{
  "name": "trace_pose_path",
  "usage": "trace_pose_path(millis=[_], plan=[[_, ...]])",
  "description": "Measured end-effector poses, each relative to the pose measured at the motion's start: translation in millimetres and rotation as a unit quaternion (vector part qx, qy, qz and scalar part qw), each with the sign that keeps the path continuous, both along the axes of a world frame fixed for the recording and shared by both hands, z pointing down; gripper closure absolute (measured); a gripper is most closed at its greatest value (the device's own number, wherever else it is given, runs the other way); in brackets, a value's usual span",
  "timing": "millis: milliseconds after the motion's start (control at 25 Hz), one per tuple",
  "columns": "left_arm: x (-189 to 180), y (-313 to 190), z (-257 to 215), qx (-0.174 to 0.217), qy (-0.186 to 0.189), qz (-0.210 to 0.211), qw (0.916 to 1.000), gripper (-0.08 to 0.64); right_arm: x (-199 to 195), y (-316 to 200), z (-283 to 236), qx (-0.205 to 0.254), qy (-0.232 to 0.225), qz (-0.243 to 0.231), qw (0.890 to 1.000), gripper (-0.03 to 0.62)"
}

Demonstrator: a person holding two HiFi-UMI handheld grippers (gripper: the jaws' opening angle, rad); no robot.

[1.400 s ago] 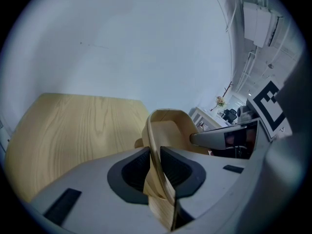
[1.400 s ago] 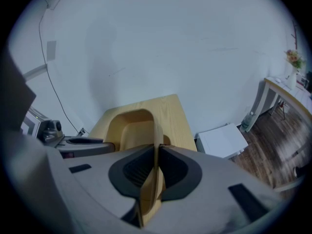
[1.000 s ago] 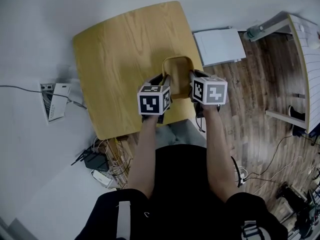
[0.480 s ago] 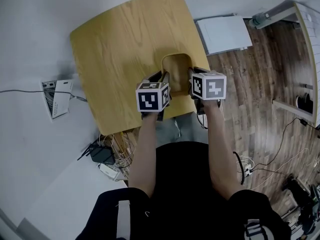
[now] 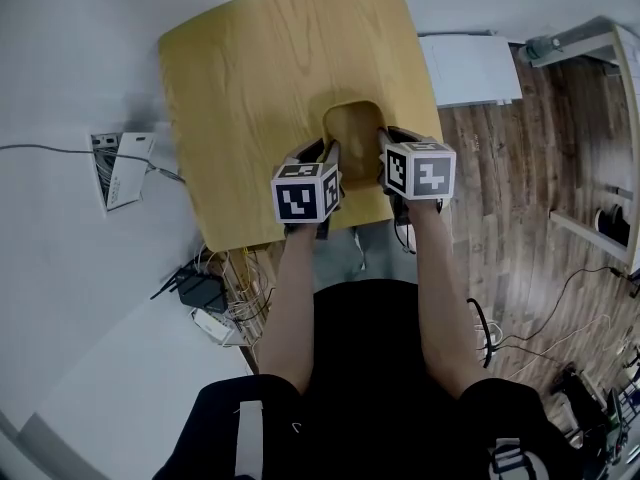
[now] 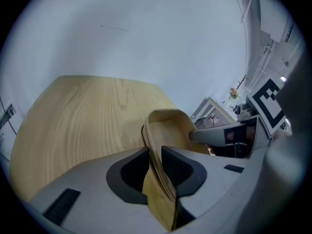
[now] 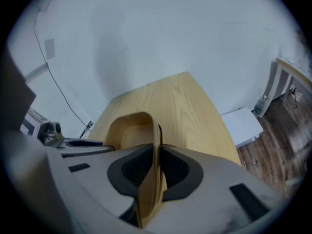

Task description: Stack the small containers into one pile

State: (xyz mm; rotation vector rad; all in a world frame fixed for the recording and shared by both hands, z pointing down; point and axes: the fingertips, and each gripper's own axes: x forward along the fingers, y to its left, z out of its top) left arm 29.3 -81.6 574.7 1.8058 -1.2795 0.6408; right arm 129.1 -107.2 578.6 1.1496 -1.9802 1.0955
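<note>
Since a second ago, one container has been carried by two tongs from near the right edge of the single surface toward its middle. It is seen to be thin-walled light wood, a rounded rectangle; the surface is grained wood with rounded corners. The container's left wall is clamped by the left tongs, its right wall by the right tongs, near the surface's front edge.

1. Light wooden container, rounded-rectangular, is sitting open side up.
2. It is hanging at the table's near edge; contact unclear.
3. Its side walls are being pinched by left gripper and right gripper.
</note>
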Motion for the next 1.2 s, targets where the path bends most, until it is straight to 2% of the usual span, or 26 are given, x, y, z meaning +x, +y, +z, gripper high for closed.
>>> trace_pose_path(millis=[120, 160, 320, 440, 600, 760, 840, 1000, 1080, 1200], plan=[[-9, -2, -9, 0.015, -0.008, -0.002, 0.9999, 0.459, -5, -5, -9, 0.019, -0.004, 0.001, 1.0, 0.487], [-13, -5, -14, 0.022, -0.012, -0.005, 0.9997, 0.459, -6, -8, -13, 0.025, -0.003, 0.001, 1.0, 0.485], [-26, -20, -39, 0.06, -0.013, -0.028, 0.9977, 0.459, -4, -23, -34, 0.061, 0.004, 0.011, 0.998, 0.486], [-26, -30, -52, 0.081, 0.009, -0.034, 0.9961, 0.462, -6, -30, -45, 0.082, 0.006, 0.019, 0.996, 0.539], [-17, -24, -42, 0.067, 0.011, -0.016, 0.9976, 0.486, -7, -24, -40, 0.074, 0.015, 0.018, 0.997, 0.586], [-7, -12, -22, 0.041, 0.008, 0.002, 0.9991, 0.486, -5, -12, -25, 0.05, 0.015, 0.016, 0.999, 0.586], [-7, -10, -16, 0.039, 0.01, 0.0, 0.9992, 0.486, -6, -7, -18, 0.043, 0.012, 0.015, 0.999, 0.586], [-7, -15, -13, 0.05, 0.013, -0.016, 0.9985, 0.545, -3, -7, -13, 0.052, -0.004, 0.019, 0.998, 0.586], [-8, -13, -11, 0.048, 0.017, -0.023, 0.9984, 0.549, -8, -2, -9, 0.042, -0.013, 0.012, 0.999, 0.586], [-11, -12, -12, 0.045, 0.015, -0.026, 0.9985, 0.558, -15, 1, -7, 0.039, -0.001, -0.002, 0.999, 0.587]])
